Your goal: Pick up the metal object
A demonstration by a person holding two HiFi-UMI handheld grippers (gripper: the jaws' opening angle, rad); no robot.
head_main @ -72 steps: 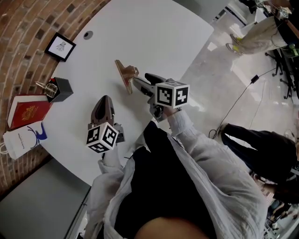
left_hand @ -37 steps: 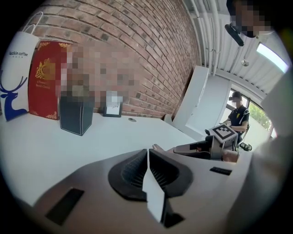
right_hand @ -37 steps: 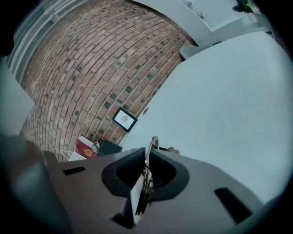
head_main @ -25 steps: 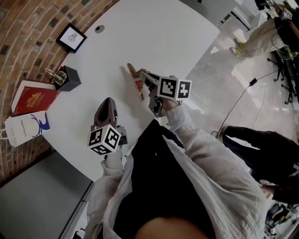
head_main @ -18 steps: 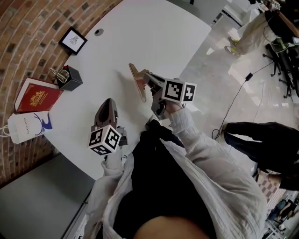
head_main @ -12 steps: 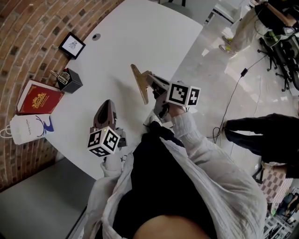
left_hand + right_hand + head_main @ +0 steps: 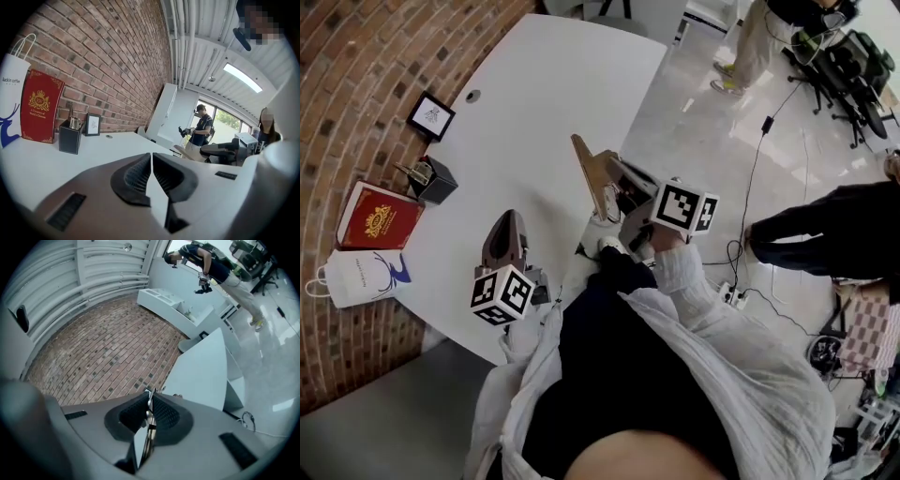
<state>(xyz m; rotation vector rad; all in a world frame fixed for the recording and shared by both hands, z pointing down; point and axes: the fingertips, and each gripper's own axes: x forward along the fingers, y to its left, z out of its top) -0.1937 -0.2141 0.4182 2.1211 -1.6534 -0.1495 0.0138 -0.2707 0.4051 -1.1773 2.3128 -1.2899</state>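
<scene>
The metal object (image 7: 594,172) is a flat brass-coloured plate with a small foot, held tilted on edge above the white table (image 7: 553,84) near its right edge. My right gripper (image 7: 617,178) is shut on it. In the right gripper view the plate (image 7: 148,430) shows edge-on as a thin strip squeezed between the ribbed pads, with the right gripper (image 7: 150,397) pointing up at the brick wall. My left gripper (image 7: 507,225) rests low over the table's near part, shut and holding nothing. In its own view the left gripper (image 7: 151,159) has its pads together.
Along the brick wall stand a black pen holder (image 7: 430,179), a small framed picture (image 7: 430,115), a red book (image 7: 379,215) and a white paper bag (image 7: 356,277). A cable hole (image 7: 472,96) sits in the tabletop. People and cables (image 7: 750,187) are on the floor to the right.
The right gripper has carried the metal plate up off the table and toward its right edge, tilting it more upright. The left gripper has stayed where it was.
</scene>
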